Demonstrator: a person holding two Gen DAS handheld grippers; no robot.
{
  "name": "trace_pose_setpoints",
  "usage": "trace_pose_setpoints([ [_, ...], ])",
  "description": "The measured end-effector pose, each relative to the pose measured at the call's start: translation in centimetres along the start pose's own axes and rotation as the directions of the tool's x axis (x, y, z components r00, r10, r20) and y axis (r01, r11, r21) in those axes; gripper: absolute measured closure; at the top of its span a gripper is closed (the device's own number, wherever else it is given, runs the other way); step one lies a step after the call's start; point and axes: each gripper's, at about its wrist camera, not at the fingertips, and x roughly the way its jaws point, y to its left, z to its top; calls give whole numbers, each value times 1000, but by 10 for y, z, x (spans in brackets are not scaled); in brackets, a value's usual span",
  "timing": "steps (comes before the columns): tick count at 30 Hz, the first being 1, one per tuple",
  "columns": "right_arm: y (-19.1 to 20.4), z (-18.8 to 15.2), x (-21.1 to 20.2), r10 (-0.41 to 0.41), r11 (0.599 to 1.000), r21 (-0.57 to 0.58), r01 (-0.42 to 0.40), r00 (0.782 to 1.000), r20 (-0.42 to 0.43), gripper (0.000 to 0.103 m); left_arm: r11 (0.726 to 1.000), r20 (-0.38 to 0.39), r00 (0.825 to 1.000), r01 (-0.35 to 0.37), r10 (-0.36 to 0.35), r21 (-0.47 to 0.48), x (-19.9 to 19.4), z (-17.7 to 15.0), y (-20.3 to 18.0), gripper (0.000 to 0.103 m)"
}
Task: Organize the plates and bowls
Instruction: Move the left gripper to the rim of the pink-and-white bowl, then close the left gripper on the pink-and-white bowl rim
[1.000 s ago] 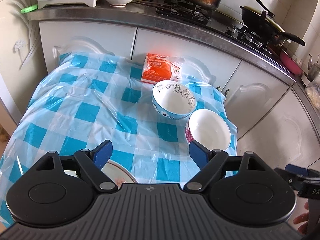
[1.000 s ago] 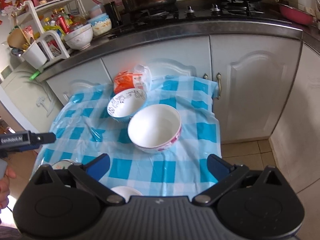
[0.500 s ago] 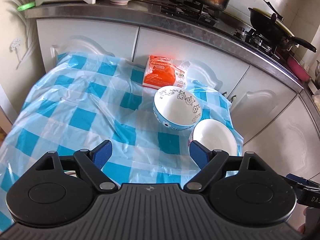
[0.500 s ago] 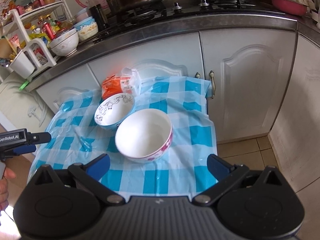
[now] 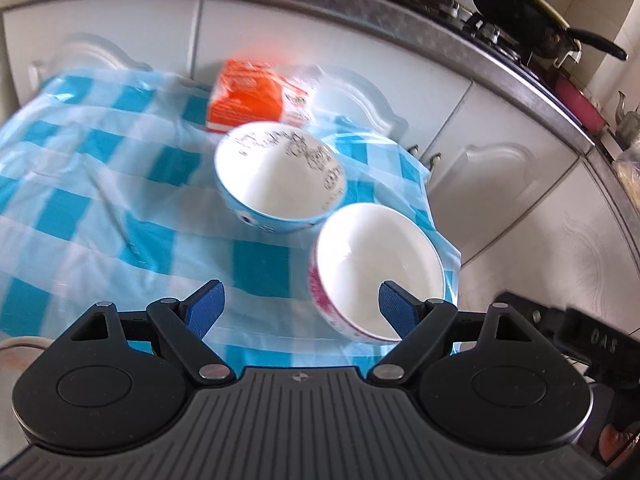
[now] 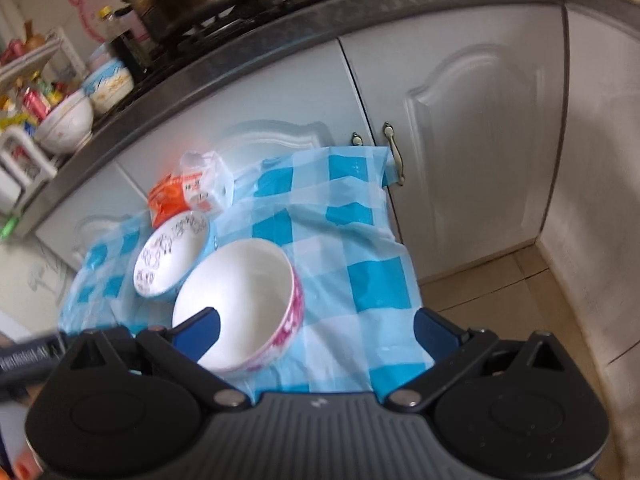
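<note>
Against the white cabinets [image 6: 460,128] stands a table under a blue-and-white checked cloth [image 5: 100,184], and everything on it can be placed from that cloth. At the cloth's far edge, by the cabinet doors, lies an orange packet [image 5: 250,94]. Just nearer than the packet sits a blue bowl [image 5: 280,178] with cartoon prints inside its rim, tilted a little. Beside it, toward the cloth's right front corner, is a pink bowl [image 6: 240,300], white inside with a pink pattern on its outer wall; the two bowls sit rim to rim, though whether they actually touch I cannot tell. The left gripper [image 5: 302,306] hangs over the cloth's front edge with its blue-padded fingers spread wide and nothing between them; its right pad shows in front of the pink bowl's near rim. The right gripper [image 6: 318,328] is likewise wide open and holds nothing, its left pad overlapping the pink bowl's near side and its right pad over the cloth's hanging corner. Both views are blurred.
</note>
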Motion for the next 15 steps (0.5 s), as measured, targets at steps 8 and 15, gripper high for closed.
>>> trace_pose_setpoints([
  [8, -10, 11, 39, 123, 985, 120, -125, 992, 20, 9, 1000, -25, 1000, 11, -11, -13, 39, -4, -7, 10],
  [15, -3, 10, 68, 184, 974, 135, -181, 983, -14, 24, 999, -49, 999, 19, -21, -32, 61, -7, -8, 31],
])
